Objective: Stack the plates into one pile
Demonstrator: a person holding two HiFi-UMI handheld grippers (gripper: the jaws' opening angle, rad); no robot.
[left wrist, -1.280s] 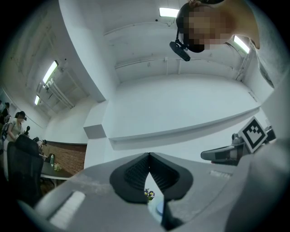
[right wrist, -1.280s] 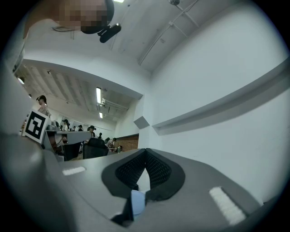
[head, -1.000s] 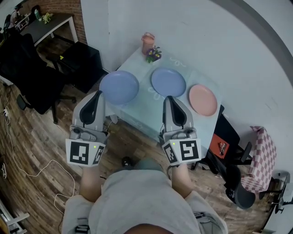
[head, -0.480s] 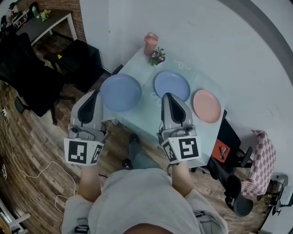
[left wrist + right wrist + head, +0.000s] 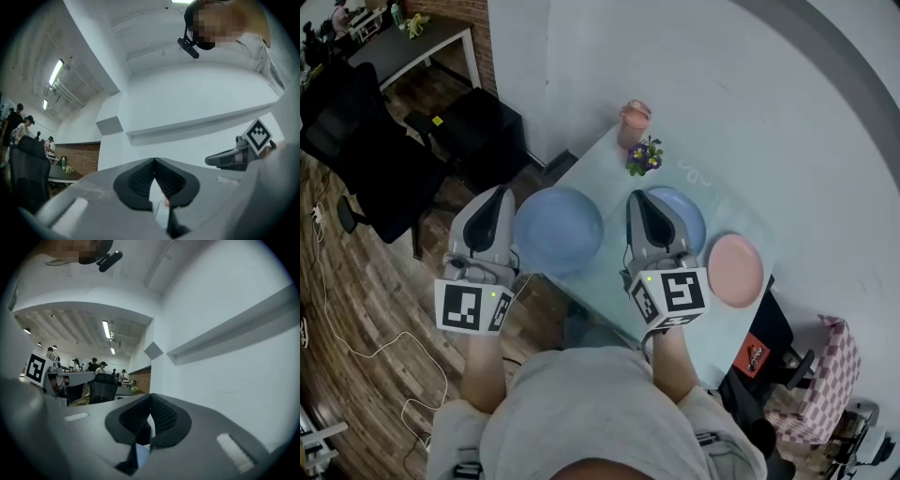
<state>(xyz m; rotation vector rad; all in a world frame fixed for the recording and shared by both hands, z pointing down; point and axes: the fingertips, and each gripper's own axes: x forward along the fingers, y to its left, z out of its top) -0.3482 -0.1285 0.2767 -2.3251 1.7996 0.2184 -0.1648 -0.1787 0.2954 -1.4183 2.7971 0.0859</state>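
wood floor (image 5: 356,300) fills the left half of the head view, and a white wall (image 5: 722,84) fills the upper right. a pale blue bench (image 5: 605,277) stands against the wall and runs from frame centre toward the lower right.

items on the bench:
- first blue plate (image 5: 559,231): frame centre, at the bench's left end, lying flat.
- second blue plate (image 5: 689,214): right of centre, lying flat, with its left part covered in this view by the right tongs.
- pink plate (image 5: 736,270): just beside the second blue plate, toward the lower right, lying flat.
- pink cup (image 5: 633,125): upright at the bench's upper corner, against the wall.
- flower pot (image 5: 644,157): just below the cup, between the cup and the two blue plates.

the three plates lie in one row, each on the bench surface by itself.

left tongs (image 5: 500,193): left of the first blue plate, tip beside the plate's upper left rim. the left gripper view shows the jaws pressed together at the tip, with nothing clamped.

right tongs (image 5: 636,197): between the two blue plates in the picture. whether they touch a plate cannot be judged. the right gripper view shows the jaws together, with nothing between them.

each tongs carries a marker cube (image 5: 673,296) at its rear end. a black office chair (image 5: 366,150) and a black cabinet (image 5: 478,131) stand at the upper left.
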